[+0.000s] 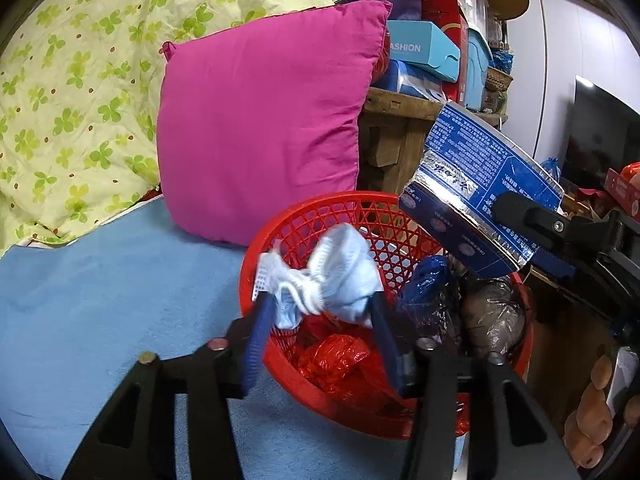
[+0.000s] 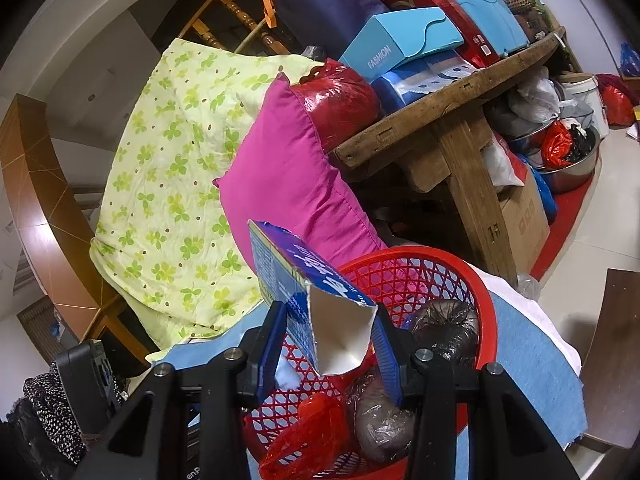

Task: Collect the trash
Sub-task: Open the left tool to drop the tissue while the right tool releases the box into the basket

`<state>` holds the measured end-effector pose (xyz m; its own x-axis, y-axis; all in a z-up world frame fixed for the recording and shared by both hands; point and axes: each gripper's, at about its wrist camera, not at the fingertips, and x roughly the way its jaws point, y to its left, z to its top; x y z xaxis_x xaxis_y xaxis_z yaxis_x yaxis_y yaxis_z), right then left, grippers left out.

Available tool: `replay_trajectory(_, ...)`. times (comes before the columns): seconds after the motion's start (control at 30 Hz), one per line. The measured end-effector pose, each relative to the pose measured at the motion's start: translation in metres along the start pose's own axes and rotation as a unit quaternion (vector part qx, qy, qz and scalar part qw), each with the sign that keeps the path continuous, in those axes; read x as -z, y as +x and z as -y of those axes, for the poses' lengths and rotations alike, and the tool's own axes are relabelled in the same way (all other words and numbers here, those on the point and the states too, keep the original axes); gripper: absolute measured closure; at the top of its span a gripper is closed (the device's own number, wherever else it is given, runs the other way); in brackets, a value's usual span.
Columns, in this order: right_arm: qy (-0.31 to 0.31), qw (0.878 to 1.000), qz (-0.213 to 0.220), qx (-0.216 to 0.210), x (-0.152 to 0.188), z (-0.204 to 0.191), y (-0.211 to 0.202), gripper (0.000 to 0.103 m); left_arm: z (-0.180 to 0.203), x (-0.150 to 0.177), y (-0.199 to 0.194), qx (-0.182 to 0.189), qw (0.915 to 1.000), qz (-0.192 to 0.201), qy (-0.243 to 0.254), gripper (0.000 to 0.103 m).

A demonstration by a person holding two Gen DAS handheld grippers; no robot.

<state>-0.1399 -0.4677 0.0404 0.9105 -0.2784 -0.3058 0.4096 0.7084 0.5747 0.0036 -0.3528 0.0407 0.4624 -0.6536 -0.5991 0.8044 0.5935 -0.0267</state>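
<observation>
A red mesh basket (image 1: pixel 360 216) stands on the blue bed sheet and holds crumpled red, blue and clear plastic bags. My left gripper (image 1: pixel 320 300) is shut on a crumpled light-blue and white wad (image 1: pixel 340 276) just above the basket's left rim. My right gripper (image 2: pixel 332 320) is shut on a flattened blue carton (image 2: pixel 296 276) with a silver inside, held over the basket (image 2: pixel 460 268). The carton (image 1: pixel 480 176) and the right gripper also show at the right of the left wrist view.
A magenta pillow (image 1: pixel 264 128) leans behind the basket, beside a green clover quilt (image 1: pixel 72 92). A wooden bench (image 2: pixel 448 120) stacked with boxes stands to the right. Bags, metal bowls and a cardboard box (image 2: pixel 524 212) lie on the floor beyond.
</observation>
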Motion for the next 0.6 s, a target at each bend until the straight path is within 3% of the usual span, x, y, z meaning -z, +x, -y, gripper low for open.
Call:
replay_trajectory(0.13, 0.002, 1.0, -0.005, 0.001, 0.002, -0.001, 0.001, 0.055, -0.002, 0.001, 0.002, 0.008, 0.9999, -0.006, -0.004, 0.047)
replay_trajectory(0.2, 0.006, 1.0, -0.007, 0.001, 0.001, 0.0, 0.001, 0.055, -0.003, 0.002, 0.002, 0.009, 0.9999, -0.006, -0.007, 0.036)
replay_trajectory(0.37, 0.019, 1.0, -0.009, 0.001, 0.001, 0.002, 0.001, 0.045, -0.004, 0.002, -0.002, 0.006, 0.9999, -0.007, -0.005, 0.034)
replay_trajectory(0.6, 0.015, 1.0, -0.007, -0.004, 0.0, -0.004, 0.0, 0.044, -0.013, 0.003, -0.016, -0.004, 0.9998, -0.013, -0.012, 0.032)
